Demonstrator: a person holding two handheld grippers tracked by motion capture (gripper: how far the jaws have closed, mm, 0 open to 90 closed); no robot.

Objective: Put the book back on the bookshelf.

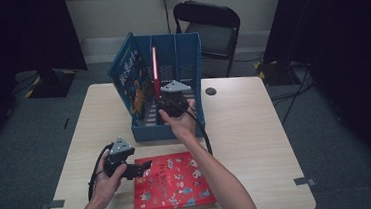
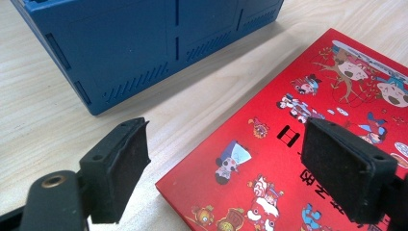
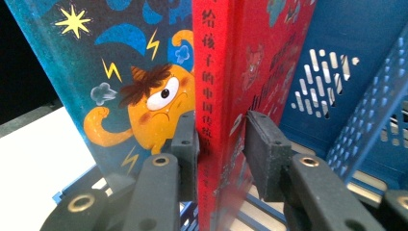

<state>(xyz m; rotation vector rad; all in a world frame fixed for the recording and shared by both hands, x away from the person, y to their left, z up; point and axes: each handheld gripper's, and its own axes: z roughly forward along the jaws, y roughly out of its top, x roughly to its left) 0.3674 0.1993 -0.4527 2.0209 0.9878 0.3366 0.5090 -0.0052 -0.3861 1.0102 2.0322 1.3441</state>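
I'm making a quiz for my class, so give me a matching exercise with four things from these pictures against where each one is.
1. upright red book
2. flat red picture book
3. blue monster-cover book
4. black folding chair

A. behind the table
B. leaning in the blue plastic rack
C. between the right tool jaws
D. lying on the wooden table

Pairs: 1-C, 2-D, 3-B, 4-A

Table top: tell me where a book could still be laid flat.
The table is bare right of the blue file rack, out to its right edge. A smaller bare patch lies left of the rack. It is crowded at the near middle, where the flat red book and left gripper sit.
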